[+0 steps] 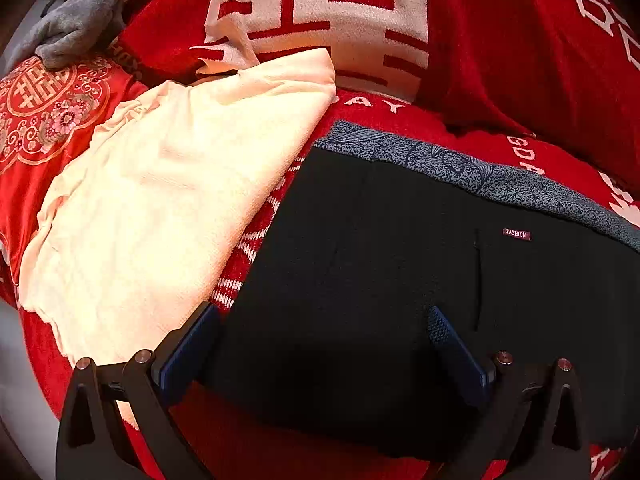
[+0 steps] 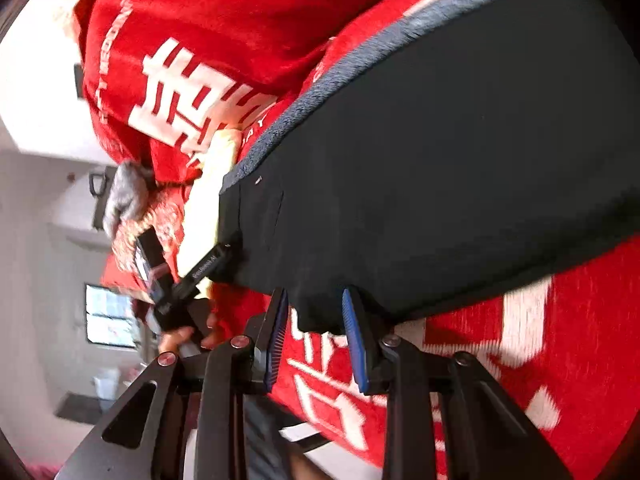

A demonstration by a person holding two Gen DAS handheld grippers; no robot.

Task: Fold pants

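Observation:
Black pants with a speckled grey waistband and a small "FASHION" label lie flat on a red blanket. My left gripper is open, its blue-padded fingers spread wide over the pants' near edge. In the right wrist view the pants fill the upper right. My right gripper is partly open, its pads either side of a corner of the pants' edge, not clamped. The left gripper shows at the pants' other corner.
A cream garment lies left of the pants, touching them. A grey cloth sits on a red embroidered cushion at far left. The blanket's white-lettered folds rise behind. A window and room floor show beyond the bed edge.

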